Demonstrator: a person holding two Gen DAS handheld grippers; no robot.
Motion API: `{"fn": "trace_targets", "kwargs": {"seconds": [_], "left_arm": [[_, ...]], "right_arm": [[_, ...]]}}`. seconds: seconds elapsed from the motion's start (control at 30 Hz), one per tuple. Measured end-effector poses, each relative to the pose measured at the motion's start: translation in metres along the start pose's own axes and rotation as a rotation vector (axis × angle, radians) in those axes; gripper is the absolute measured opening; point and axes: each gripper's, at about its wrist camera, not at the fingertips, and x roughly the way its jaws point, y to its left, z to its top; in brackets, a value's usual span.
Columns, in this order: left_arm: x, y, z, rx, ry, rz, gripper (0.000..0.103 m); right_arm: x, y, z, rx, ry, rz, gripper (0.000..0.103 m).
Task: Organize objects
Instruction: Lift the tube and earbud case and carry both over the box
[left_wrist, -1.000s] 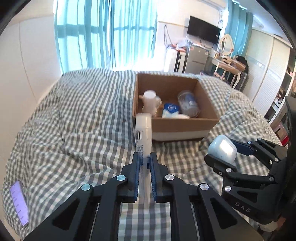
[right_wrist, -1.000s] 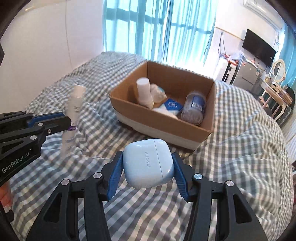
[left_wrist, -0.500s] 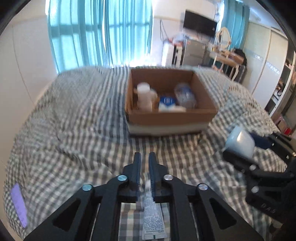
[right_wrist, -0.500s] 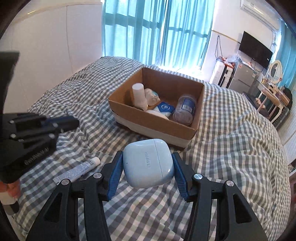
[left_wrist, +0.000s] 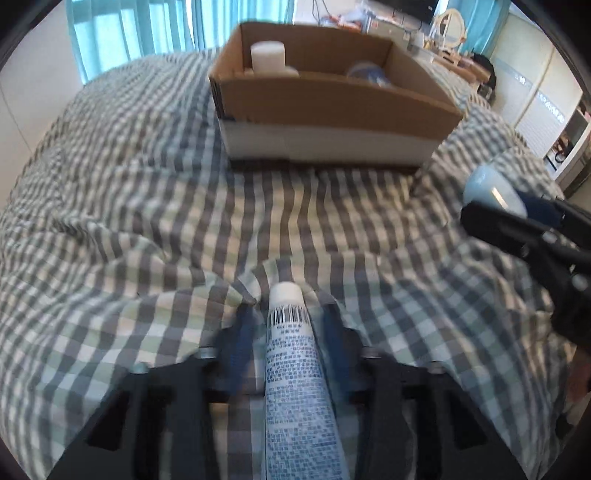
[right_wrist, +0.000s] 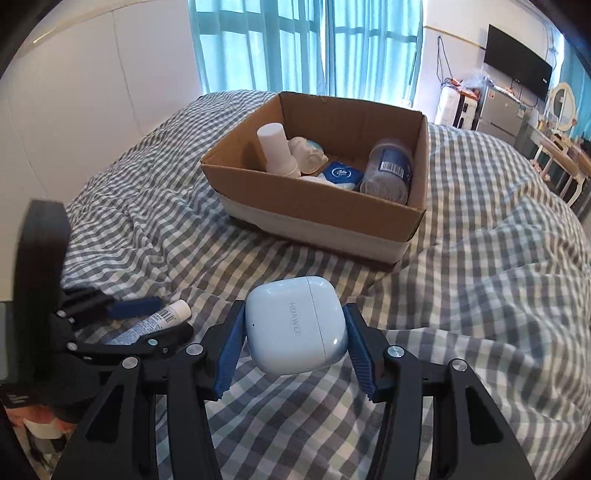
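A white tube with a barcode lies on the checked bedspread between the open fingers of my left gripper, which is low over the bed. It also shows in the right wrist view, with the left gripper around it. My right gripper is shut on a pale blue earbud case, held above the bed in front of the cardboard box. The box holds a white bottle, a blue packet and a clear blue-labelled bottle.
The checked bedspread is rumpled, with folds near the left gripper. A wall stands at the left, with blue curtains behind the box. A TV, a fridge and a dressing table stand at the far right.
The left gripper dropped the tube onto the bed, then came down low with its fingers open around it. The right gripper still holds the earbud case.
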Motion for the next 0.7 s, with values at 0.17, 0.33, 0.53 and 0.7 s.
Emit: {"fn": "trace_targets", "kwargs": {"seconds": [0.17, 0.33, 0.53, 0.7], "left_arm": [[-0.004, -0.005, 0.000, 0.021, -0.005, -0.001, 0.026], [-0.025, -0.008, 0.003, 0.012, -0.059, 0.012, 0.026], [-0.056, -0.014, 0.008, 0.029, -0.135, 0.018, 0.026], [-0.086, -0.015, 0.014, 0.035, -0.208, 0.018, 0.026]], "right_arm": [[0.004, -0.004, -0.002, 0.016, 0.010, 0.002, 0.052], [-0.007, -0.001, -0.002, 0.012, -0.016, -0.017, 0.052], [-0.033, 0.005, 0.001, -0.004, -0.063, -0.041, 0.052], [-0.057, 0.014, 0.003, -0.024, -0.101, -0.051, 0.052]]}}
